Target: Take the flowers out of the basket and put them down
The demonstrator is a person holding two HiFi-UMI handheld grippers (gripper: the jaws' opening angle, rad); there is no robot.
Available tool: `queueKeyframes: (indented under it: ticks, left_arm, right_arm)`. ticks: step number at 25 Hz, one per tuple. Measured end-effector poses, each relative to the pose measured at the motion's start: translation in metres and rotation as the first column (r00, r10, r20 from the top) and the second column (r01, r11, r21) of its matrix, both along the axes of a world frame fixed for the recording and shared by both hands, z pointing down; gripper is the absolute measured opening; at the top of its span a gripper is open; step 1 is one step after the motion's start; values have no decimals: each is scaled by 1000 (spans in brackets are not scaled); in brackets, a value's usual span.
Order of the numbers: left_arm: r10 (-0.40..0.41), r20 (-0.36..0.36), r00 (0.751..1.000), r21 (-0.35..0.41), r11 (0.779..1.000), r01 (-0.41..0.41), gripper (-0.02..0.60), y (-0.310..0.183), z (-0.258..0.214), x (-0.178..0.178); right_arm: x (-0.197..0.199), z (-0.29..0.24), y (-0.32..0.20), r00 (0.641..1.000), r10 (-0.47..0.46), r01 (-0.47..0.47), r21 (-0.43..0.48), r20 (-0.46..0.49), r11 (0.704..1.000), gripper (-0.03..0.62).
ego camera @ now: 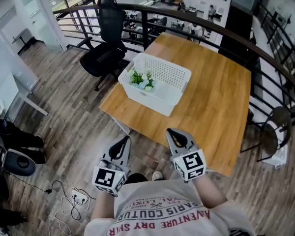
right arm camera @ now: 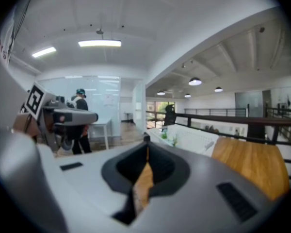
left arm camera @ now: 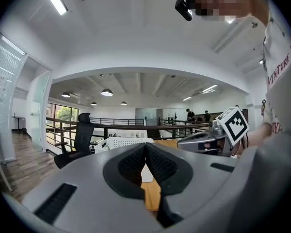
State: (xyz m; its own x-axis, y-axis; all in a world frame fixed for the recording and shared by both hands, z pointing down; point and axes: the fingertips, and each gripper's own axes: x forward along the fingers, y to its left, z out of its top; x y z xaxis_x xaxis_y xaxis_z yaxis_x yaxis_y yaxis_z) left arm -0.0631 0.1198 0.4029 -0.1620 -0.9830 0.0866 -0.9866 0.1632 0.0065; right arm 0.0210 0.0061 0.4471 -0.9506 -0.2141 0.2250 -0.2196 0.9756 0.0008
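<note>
A white perforated basket [ego camera: 157,85] stands on the near-left part of a wooden table [ego camera: 211,97]. A small bunch of white flowers with green leaves [ego camera: 141,79] lies in the basket's left end. My left gripper [ego camera: 123,140] is held level, short of the table's near corner, its jaws shut and empty. My right gripper [ego camera: 174,134] hangs beside it just over the near edge, jaws shut with nothing in them. In the left gripper view the basket [left arm camera: 117,142] shows beyond the left gripper [left arm camera: 145,144]. In the right gripper view the basket [right arm camera: 191,139] lies ahead of the right gripper [right arm camera: 146,139].
A black office chair [ego camera: 107,38] stands left of the table, beside a dark railing [ego camera: 187,21]. A round dark stool [ego camera: 275,127] sits off the table's right side. Cables and a power strip [ego camera: 76,198] lie on the wood floor at the near left.
</note>
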Motion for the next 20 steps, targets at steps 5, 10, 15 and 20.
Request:
queueKeyframes:
  ticks: [5,10,15,20]
  left_arm:
    - [22,-33,999,-10,1000,-22,21,-33,19,-27]
    - [102,-12,995,-12,995,-102,21,-81,28,-50]
    - [189,-23,982,-21,982,-190,21,-145,13,-112]
    - [311,-20,950,-6,950,-311,21,-184,-9,-174]
  right_arm:
    - [-12,17,-24,1000,21,-21,-17,-8,1000,31]
    - [-22,21,-60,997,81,-81,-17,0,997,31]
    - [-74,21,-116,985,168,-170,-60,-25,984,31]
    - [-137,7,-147,966,253,-255,-37,-49,966,31]
